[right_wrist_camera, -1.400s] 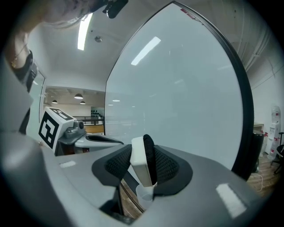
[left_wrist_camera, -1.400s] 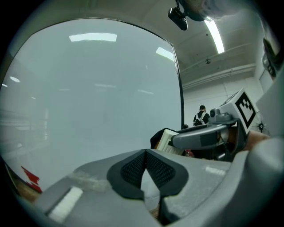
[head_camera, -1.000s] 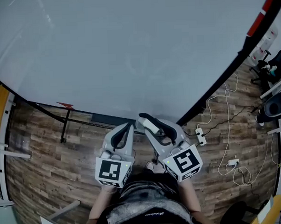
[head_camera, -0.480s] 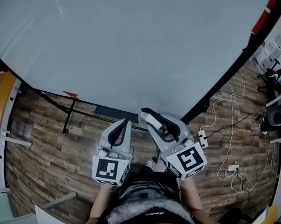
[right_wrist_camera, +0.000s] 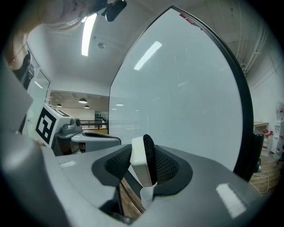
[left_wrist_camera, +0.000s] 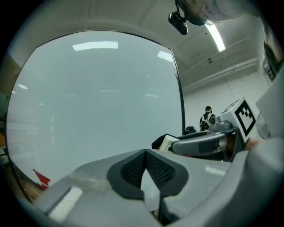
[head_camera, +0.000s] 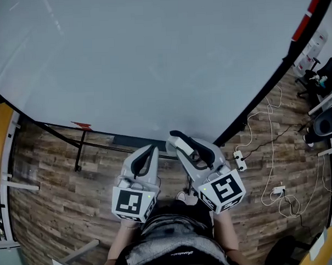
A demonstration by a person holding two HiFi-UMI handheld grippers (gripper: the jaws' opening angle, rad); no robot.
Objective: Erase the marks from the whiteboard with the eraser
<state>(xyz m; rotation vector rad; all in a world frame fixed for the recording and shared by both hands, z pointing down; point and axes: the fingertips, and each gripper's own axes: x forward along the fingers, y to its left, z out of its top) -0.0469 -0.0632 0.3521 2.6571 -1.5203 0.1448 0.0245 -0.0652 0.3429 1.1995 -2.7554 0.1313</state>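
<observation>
The whiteboard fills the upper head view, and I see no marks on its surface. My right gripper is shut on the eraser, a white block with a black felt face, held just short of the board's lower edge. In the right gripper view the eraser stands upright between the pads, with the whiteboard ahead. My left gripper hovers beside it on the left, shut on nothing. Its pads meet at the tips in the left gripper view, facing the whiteboard.
A small red tag sits at the board's lower edge above the black stand frame. A power strip and white cables lie on the wooden floor at the right. Chairs stand at the far right. A person stands far off.
The head view swayed slightly. Both grippers stay about where they were in front of the board's lower edge, and the eraser remains gripped.
</observation>
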